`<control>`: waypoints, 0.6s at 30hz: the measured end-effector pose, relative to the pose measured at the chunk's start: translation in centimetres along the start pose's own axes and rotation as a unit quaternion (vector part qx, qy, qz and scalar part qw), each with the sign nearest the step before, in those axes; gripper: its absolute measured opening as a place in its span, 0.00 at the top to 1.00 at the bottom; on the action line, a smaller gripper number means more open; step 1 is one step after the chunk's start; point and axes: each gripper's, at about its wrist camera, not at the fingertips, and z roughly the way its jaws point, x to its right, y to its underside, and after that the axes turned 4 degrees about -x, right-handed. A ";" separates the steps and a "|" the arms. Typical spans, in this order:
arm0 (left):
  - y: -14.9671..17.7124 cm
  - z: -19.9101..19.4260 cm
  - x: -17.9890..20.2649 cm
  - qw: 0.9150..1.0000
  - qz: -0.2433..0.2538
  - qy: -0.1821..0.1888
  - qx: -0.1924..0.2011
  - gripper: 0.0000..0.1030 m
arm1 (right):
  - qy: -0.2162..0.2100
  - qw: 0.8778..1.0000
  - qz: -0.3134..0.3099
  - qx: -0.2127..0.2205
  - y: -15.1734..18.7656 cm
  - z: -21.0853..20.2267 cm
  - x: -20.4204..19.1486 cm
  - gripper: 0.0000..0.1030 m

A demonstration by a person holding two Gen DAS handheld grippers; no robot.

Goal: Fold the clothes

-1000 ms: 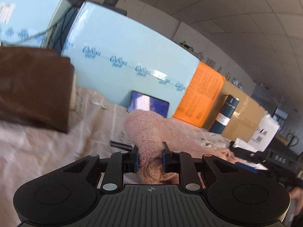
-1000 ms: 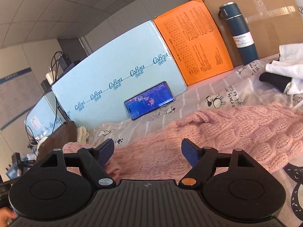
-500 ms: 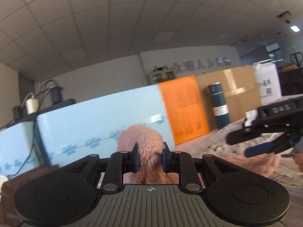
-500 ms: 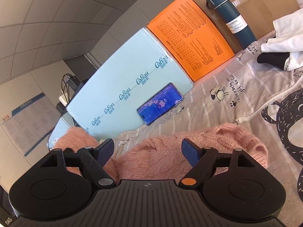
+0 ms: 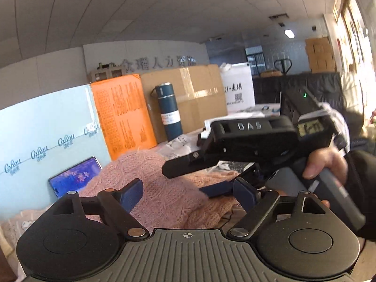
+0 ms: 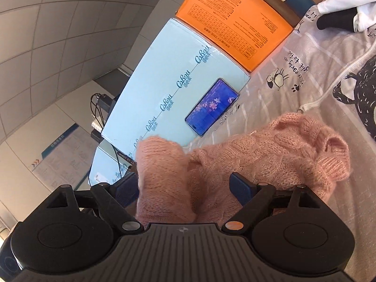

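Your left claw [image 5: 188, 193] is opening: a second ago its pads were pinched on a fold of the fluffy pink cable-knit sweater [image 5: 164, 188], and now the jaws stand wide apart with the knit lying loose between and beyond them, gripped by nothing. Your right claw [image 6: 185, 186] is also widening, with a thick roll of the same sweater bulging up between its jaws, brushing the left pad at most and not pinched. In the left view that right claw, held in your hand [image 5: 326, 164], crosses just above the knit.

The sweater sits bunched in a heap on the grey cartoon-print cloth covering the surface [image 6: 293, 75], near the back edge, just in front of the lit smartphone [image 6: 212, 107] leaning on the pale blue carton [image 6: 178, 70].

The release suggests the carried fold has been laid over, so this step looks done; the heap is still lumpy, and you probably need to re-grip an edge and flatten it.

Farther along the back edge stand the orange printed carton [image 6: 235, 16] and dark blue steel flask [image 5: 168, 112].
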 end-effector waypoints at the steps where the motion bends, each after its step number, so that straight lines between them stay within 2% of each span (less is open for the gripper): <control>1: 0.3 -1.0 -0.8 1.000 -0.023 0.005 0.011 0.14 | 0.001 1.000 -0.004 -0.003 0.1 0.1 -0.1 0.18; 3: 1.0 -2.4 -2.3 0.997 -0.068 -0.013 0.023 0.10 | 0.000 1.000 -0.018 -0.011 0.3 0.3 -0.4 0.18; 5: 2.1 -3.1 -3.9 0.991 -0.117 -0.060 0.021 0.09 | -0.007 0.999 -0.033 -0.017 0.5 0.4 -0.9 0.18; 8: 3.7 -3.2 -6.6 0.973 -0.208 -0.096 0.006 0.09 | -0.006 0.998 -0.052 -0.027 0.7 0.9 -1.8 0.23; 9: 4.0 -3.1 -7.2 0.967 -0.233 -0.101 0.004 0.09 | 0.005 0.998 -0.058 -0.032 0.7 1.3 -2.2 0.37; 10: 4.3 -2.8 -8.0 0.960 -0.258 -0.109 0.002 0.09 | 0.016 0.997 -0.065 -0.038 0.7 1.7 -2.7 0.67; 11: 4.4 -2.7 -8.5 0.954 -0.277 -0.113 0.000 0.09 | 0.026 0.996 -0.073 -0.043 0.8 2.0 -3.1 0.78; 12: 4.5 -2.6 -8.8 0.951 -0.288 -0.115 0.000 0.09 | 0.033 0.995 -0.081 -0.043 0.9 2.1 -3.5 0.81; 14: 4.5 -2.1 -9.2 0.948 -0.300 -0.108 0.004 0.09 | 0.033 0.996 -0.080 -0.014 0.6 1.2 -3.8 0.83; 18: 4.0 -1.0 -8.9 0.951 -0.296 -0.093 0.006 0.09 | 0.038 0.995 -0.067 0.056 -0.5 -1.5 -3.8 0.85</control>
